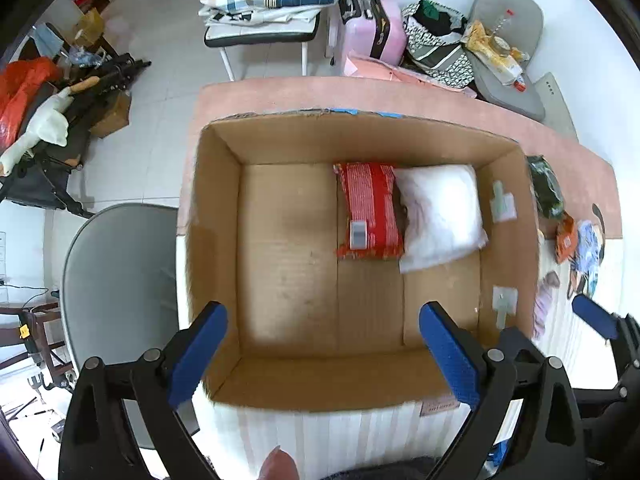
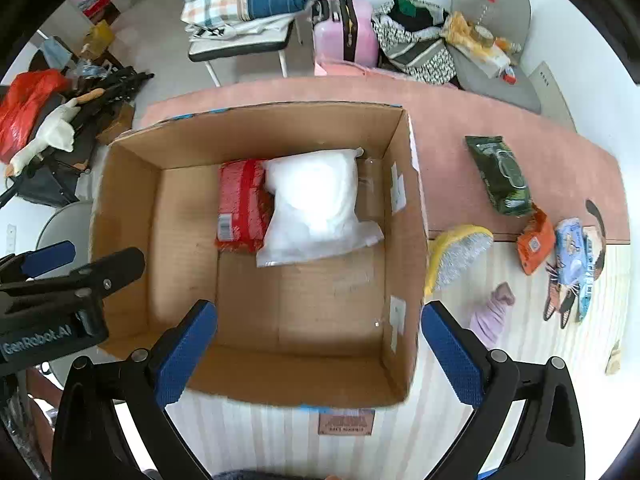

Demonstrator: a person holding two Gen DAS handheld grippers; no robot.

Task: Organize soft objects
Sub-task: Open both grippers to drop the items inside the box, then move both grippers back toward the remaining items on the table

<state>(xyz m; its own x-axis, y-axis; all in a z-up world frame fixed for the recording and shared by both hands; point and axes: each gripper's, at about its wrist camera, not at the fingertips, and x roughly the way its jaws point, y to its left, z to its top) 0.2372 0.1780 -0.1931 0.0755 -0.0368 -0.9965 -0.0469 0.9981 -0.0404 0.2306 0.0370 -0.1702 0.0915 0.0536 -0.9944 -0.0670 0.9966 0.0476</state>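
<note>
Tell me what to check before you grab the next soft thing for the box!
1. Left gripper fingers apart and holding nothing: ok.
2. Right gripper fingers apart and holding nothing: ok.
3. Red pack and white bag lying inside the cardboard box: ok.
4. Bare floor left in the box for more: ok.
5. Things waiting outside: green pack, yellow brush, purple cloth, orange pouch: not ok, not yet packed.
6. Whether the brush is soft enough to count: cannot tell.
</note>
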